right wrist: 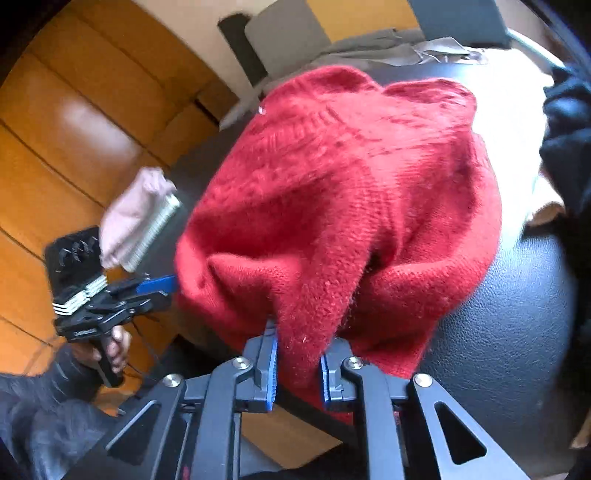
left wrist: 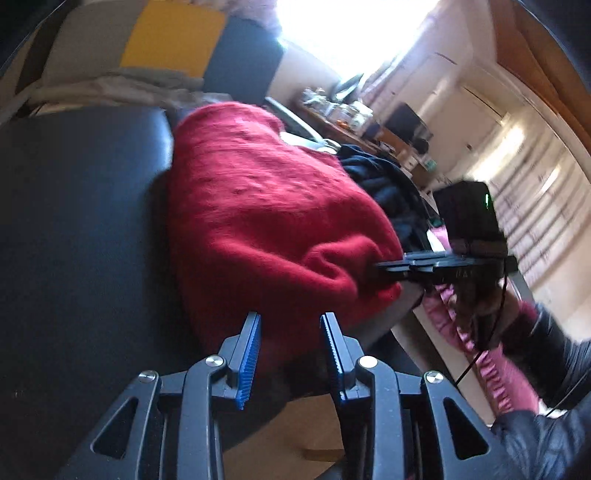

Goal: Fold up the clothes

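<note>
One red sweater (right wrist: pixel 343 206) lies on one black table (right wrist: pixel 509 317). Two grippers, left (left wrist: pixel 290 354) and right (right wrist: pixel 298 363), are present. One dark garment (left wrist: pixel 380 177) sits beyond the sweater.

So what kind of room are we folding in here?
Most likely a lived-in home room. A cluttered wooden desk stands by a bright window, the floor is wood, and the red sweater lies on a black padded surface.

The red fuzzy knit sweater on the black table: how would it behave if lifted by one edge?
The red fuzzy knit sweater would probably droop floppily: it already bunches into soft folds near the right gripper. Its fuzzy knit likely grips rather than slips. It looks thick, so perhaps somewhat weighty.
</note>
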The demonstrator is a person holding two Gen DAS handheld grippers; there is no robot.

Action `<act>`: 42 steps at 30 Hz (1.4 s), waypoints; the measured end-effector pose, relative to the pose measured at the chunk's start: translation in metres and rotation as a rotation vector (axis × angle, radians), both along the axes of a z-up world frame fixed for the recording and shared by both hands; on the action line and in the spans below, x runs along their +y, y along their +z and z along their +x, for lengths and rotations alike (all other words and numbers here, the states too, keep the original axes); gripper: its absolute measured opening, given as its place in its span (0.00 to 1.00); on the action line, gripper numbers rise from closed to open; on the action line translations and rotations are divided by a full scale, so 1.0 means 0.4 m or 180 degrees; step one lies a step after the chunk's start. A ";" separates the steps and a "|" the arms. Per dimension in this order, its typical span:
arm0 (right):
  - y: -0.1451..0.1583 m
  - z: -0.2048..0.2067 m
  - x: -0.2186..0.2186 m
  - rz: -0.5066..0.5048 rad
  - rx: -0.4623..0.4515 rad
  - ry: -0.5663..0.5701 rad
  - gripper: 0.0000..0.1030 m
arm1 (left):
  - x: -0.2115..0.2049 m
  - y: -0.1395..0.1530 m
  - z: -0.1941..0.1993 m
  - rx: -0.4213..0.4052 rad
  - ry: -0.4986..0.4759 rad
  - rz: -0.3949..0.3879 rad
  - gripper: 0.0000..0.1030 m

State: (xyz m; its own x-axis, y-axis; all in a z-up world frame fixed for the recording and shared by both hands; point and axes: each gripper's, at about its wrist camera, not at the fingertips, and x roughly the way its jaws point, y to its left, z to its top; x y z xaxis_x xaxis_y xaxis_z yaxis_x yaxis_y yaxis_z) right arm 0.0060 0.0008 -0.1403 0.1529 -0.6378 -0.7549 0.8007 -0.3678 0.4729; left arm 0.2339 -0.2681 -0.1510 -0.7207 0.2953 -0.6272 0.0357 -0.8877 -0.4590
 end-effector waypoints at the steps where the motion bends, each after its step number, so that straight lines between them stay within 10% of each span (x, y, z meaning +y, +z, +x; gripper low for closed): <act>1: 0.019 0.003 0.000 -0.0063 -0.0031 0.0042 0.16 | 0.009 0.003 -0.005 0.0032 -0.0032 -0.0101 0.32; 5: 0.105 0.022 0.058 -0.0322 0.0009 0.0136 0.15 | 0.029 -0.028 -0.024 -0.0079 -0.0181 -0.0442 0.32; 9: -0.043 -0.001 0.116 0.0329 -0.0140 -0.0193 0.15 | 0.035 -0.040 -0.033 -0.0057 -0.0253 -0.0429 0.32; 12: -0.070 -0.002 0.151 0.0194 -0.0368 -0.0367 0.16 | 0.036 -0.024 -0.029 -0.0091 -0.0315 -0.0471 0.32; 14: -0.024 -0.008 0.175 -0.0020 -0.0225 -0.0519 0.29 | 0.038 -0.018 -0.024 -0.0094 -0.0326 -0.0482 0.32; 16: 0.050 -0.009 0.192 -0.0152 0.0230 -0.0690 0.68 | 0.037 -0.016 -0.021 -0.0106 -0.0314 -0.0480 0.32; 19: 0.162 0.000 0.194 -0.0417 0.0971 -0.0918 1.00 | 0.029 -0.021 -0.029 -0.0105 -0.0234 -0.0405 0.32; 22: 0.209 -0.017 0.144 -0.0742 0.1174 -0.0990 1.00 | 0.023 -0.024 -0.037 -0.0112 -0.0152 -0.0304 0.32; 26: 0.121 -0.118 0.036 -0.0886 0.0398 -0.1044 1.00 | 0.017 -0.025 -0.042 -0.0128 -0.0111 -0.0224 0.32; 42: -0.032 -0.223 -0.172 -0.0312 0.0081 -0.1046 1.00 | 0.013 -0.034 -0.064 -0.0241 -0.0142 -0.0238 0.32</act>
State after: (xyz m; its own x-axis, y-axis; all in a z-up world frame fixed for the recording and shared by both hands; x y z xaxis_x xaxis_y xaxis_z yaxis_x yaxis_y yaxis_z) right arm -0.0833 -0.0681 -0.1531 -0.0911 -0.7196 -0.6884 0.6589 -0.5619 0.5001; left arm 0.2084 -0.2628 -0.1645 -0.6575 0.2763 -0.7010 0.0275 -0.9209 -0.3888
